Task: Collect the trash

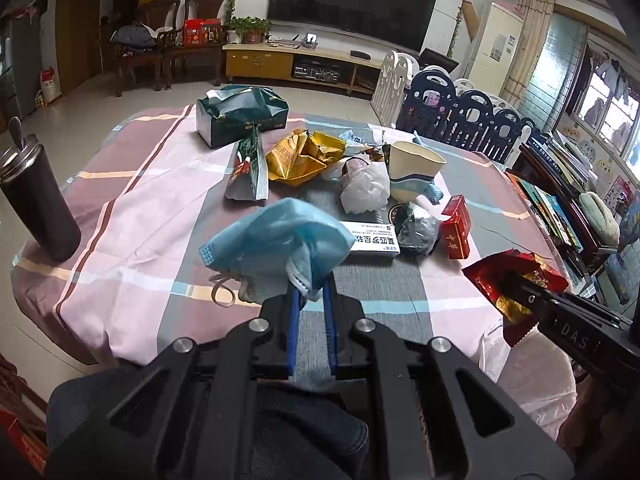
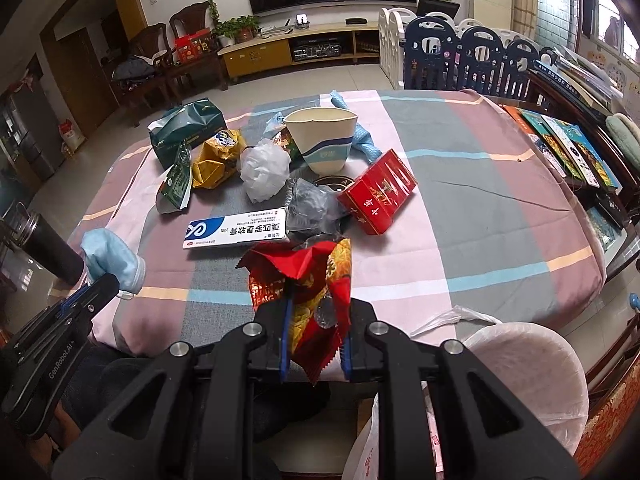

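My left gripper [image 1: 311, 286] is shut on a crumpled blue face mask [image 1: 276, 244], held above the near edge of the table; the same mask [image 2: 110, 258] shows at the left of the right wrist view. My right gripper [image 2: 316, 300] is shut on a red and gold snack wrapper [image 2: 316, 280], which also appears at the right of the left wrist view [image 1: 508, 280]. Trash lies mid-table: a white and blue medicine box [image 2: 236, 227], a red carton [image 2: 378, 192], a crumpled white bag [image 2: 266, 170], a dark bag [image 2: 310, 204], a yellow packet [image 2: 218, 158] and a paper cup [image 2: 322, 140].
A green tissue pack [image 1: 240, 114] sits at the far side of the checked tablecloth [image 2: 500, 216]. A dark tumbler [image 1: 38, 204] stands at the left edge. A bin lined with a white bag [image 2: 532, 364] stands below the table's near right edge. Books and a blue fence fill the right.
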Motion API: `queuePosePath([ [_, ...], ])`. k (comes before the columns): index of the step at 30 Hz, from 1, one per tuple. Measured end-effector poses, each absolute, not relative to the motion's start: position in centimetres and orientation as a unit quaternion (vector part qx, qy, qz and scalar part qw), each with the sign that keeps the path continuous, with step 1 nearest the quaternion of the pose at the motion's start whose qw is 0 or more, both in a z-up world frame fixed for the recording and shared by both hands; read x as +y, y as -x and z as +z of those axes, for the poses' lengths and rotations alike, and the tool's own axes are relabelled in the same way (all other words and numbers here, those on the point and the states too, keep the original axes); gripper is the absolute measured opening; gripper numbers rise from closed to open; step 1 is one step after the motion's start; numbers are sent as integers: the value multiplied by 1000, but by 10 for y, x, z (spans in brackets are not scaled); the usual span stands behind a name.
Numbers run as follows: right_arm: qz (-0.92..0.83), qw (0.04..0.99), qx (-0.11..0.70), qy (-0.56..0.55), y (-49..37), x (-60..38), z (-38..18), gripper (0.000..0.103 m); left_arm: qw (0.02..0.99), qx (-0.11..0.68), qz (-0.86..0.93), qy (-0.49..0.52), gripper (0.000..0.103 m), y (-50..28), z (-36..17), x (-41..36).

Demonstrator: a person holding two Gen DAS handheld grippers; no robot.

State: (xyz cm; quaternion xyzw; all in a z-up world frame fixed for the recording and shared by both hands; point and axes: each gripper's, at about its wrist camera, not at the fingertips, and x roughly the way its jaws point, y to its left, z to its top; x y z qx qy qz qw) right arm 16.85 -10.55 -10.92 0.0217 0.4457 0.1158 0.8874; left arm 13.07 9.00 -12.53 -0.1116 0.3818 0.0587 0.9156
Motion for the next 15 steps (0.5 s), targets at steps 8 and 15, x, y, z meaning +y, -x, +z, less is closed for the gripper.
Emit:
queuePosePath([
  [8, 115, 885, 449, -25, -170, -106, -113, 19, 914, 384, 60, 115, 12, -131, -128, 92],
  [15, 118, 884, 451, -23, -169, -103, -114, 19, 913, 385, 60, 117, 12, -131, -129, 94],
])
